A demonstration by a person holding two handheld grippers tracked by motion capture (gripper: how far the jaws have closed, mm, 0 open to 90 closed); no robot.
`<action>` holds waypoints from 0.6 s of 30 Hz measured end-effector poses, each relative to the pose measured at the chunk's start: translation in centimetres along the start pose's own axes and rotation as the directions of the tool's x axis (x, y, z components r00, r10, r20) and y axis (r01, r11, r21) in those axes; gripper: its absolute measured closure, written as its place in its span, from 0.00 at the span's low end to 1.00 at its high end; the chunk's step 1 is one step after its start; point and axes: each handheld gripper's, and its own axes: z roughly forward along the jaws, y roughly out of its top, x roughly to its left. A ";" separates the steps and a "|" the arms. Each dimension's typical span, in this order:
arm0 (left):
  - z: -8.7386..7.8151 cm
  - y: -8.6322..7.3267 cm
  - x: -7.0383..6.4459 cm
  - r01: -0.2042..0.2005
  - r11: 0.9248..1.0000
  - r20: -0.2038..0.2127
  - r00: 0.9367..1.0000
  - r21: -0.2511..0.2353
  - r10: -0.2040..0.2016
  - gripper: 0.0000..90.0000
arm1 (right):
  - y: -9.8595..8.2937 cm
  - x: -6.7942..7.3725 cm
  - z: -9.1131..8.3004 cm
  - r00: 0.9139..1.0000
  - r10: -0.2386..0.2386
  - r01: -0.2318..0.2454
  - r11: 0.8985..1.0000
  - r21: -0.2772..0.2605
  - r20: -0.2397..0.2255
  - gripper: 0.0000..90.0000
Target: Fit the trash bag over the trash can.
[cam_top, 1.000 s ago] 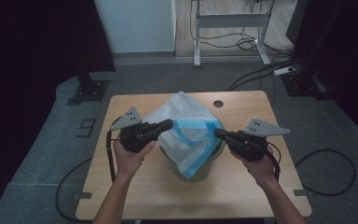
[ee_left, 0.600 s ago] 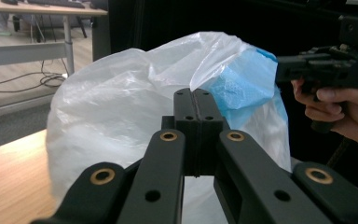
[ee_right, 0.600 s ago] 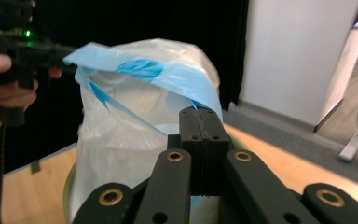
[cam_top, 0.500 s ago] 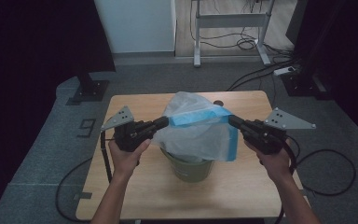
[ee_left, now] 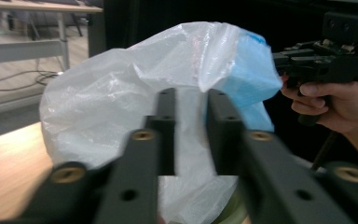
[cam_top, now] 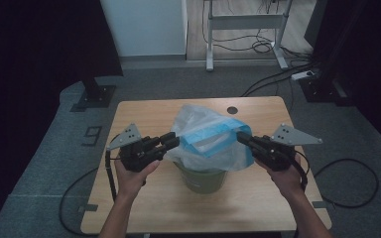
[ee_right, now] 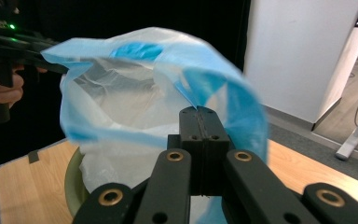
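A thin translucent white bag with a blue rim hangs stretched over a green bin at the table's middle. My left gripper holds the bag's left edge and my right gripper holds its blue right edge. In the left gripper view the jaws stand close together with white bag film bunched between them; the right gripper is at the blue rim beyond. In the right gripper view the right gripper is shut tight on the blue rim, and the bin's edge shows below.
The wooden table has a round cable hole at its back edge. Cables trail from both grippers over the table's sides. A desk frame and floor cables lie beyond the table.
Both grippers pulled apart, spreading the bag's mouth wider above the bin, then came down a little with it.
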 end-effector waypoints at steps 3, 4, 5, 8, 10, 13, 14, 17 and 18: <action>-0.1 0.7 -0.7 -0.026 1.000 -0.040 0.999 0.002 0.026 0.55 | 0.1 0.2 0.5 1.000 -0.005 0.006 1.000 0.006 -0.010 0.99; -0.1 0.7 -0.7 -0.026 1.000 -0.040 0.999 0.002 0.026 0.50 | 0.1 0.2 0.5 1.000 -0.005 0.006 1.000 0.006 -0.010 0.99; -0.2 1.2 -1.3 -0.044 0.999 -0.054 0.998 -0.002 0.044 0.45 | 0.0 0.3 0.7 1.000 -0.005 0.005 1.000 0.012 -0.015 0.99; 0.0 1.7 -1.9 -0.063 0.998 -0.044 0.997 0.014 0.064 0.39 | 0.0 0.4 0.9 1.000 -0.006 0.006 1.000 0.017 -0.017 0.99; 0.6 2.2 -2.6 -0.089 0.995 -0.035 0.995 0.039 0.091 0.36 | 0.0 0.4 1.1 1.000 -0.007 0.007 1.000 0.019 -0.020 0.99; 2.2 2.5 -3.3 -0.109 0.990 -0.001 0.994 0.086 0.109 0.31 | 0.1 0.5 1.1 1.000 -0.008 0.008 1.000 0.021 -0.022 0.99; 2.7 2.5 -3.5 -0.110 0.989 0.007 0.994 0.100 0.110 0.31 | 0.1 0.6 1.1 1.000 -0.008 0.008 1.000 0.022 -0.023 0.99; 4.0 2.5 -3.7 -0.114 0.985 0.006 0.993 0.132 0.114 0.28 | 0.2 0.6 1.1 1.000 -0.008 0.009 1.000 0.026 -0.027 0.99; 4.3 2.5 -3.8 -0.118 0.983 -0.004 0.993 0.142 0.120 0.27 | 0.2 0.6 1.1 1.000 -0.009 0.009 1.000 0.027 -0.028 0.99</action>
